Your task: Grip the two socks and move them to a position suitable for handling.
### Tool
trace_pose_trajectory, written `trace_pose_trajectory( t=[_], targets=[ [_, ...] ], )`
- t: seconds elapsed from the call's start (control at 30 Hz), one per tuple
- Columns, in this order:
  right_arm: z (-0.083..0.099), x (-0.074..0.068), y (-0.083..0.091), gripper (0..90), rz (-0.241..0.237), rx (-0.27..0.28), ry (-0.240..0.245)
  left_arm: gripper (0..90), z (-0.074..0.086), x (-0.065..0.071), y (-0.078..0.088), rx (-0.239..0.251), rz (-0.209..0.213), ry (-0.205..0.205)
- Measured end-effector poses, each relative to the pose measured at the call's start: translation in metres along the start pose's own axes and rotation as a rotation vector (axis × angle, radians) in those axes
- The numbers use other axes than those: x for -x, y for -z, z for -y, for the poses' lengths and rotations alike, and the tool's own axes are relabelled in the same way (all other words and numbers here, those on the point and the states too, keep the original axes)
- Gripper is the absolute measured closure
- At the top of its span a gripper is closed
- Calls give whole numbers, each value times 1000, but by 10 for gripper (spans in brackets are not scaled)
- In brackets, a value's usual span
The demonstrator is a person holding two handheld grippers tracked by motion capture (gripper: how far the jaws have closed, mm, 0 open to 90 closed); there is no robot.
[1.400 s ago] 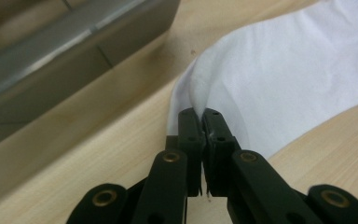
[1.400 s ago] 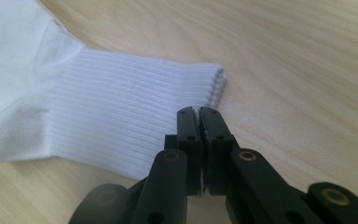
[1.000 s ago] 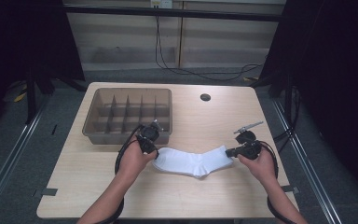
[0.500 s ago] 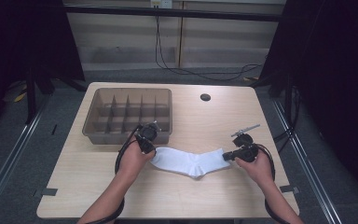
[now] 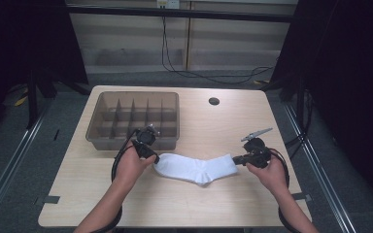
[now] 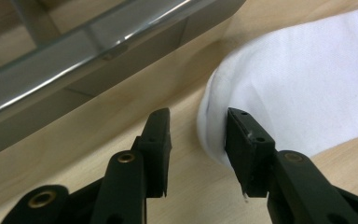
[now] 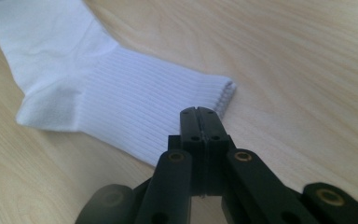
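Note:
A white sock lies stretched across the wooden table, toe to the left and ribbed cuff to the right. My left gripper is at the toe end. In the left gripper view its jaws stand apart and have just been opening. The toe's edge lies by the right-hand jaw, unpinched. My right gripper is at the cuff. In the right gripper view its jaws are shut tight on the near corner of the ribbed cuff, which lies flat on the wood.
A brown plastic tray with several dividers stands just behind the left hand, its front wall close to the left jaws. A round hole sits at the table's back. Bare wood lies in front of the sock.
The right gripper's tips have shifted slightly left with the cuff, and the sock lies flatter. The left hand stays at the toe end.

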State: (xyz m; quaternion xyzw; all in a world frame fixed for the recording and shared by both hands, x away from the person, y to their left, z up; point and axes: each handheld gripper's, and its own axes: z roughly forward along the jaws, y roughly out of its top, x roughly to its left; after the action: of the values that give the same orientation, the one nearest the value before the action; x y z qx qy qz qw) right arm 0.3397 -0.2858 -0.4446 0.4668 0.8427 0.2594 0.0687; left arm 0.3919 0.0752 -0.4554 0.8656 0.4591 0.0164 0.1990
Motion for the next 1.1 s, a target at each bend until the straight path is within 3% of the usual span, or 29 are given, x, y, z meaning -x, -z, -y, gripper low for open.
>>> trace_pose_trajectory(
  t=[0.2,0.53,0.67,0.77,0.97,1.0,1.03,1.1],
  targets=[
    [3,-8,-16,900,2,-41,31,598,1,1,-11,-26,-14,-5],
    [5,-8,-22,900,-7,-47,30,665,-1,3,-18,-47,-6,3],
    [5,-14,-26,900,3,-58,62,699,-2,6,-18,-53,-18,-34],
    [4,-16,-26,900,3,-61,52,659,-1,8,-18,-15,-50,-83],
    [8,-13,-26,900,-19,-42,40,667,0,8,-18,-14,-48,-41],
    [8,-12,-26,900,-26,-42,28,727,-1,9,-18,-21,-44,-48],
    [9,-12,-26,900,-27,-41,27,758,-2,10,-17,-23,-21,-16],
    [9,-13,-26,900,-23,-43,29,829,-3,10,-16,-34,-2,-1]
  ],
)
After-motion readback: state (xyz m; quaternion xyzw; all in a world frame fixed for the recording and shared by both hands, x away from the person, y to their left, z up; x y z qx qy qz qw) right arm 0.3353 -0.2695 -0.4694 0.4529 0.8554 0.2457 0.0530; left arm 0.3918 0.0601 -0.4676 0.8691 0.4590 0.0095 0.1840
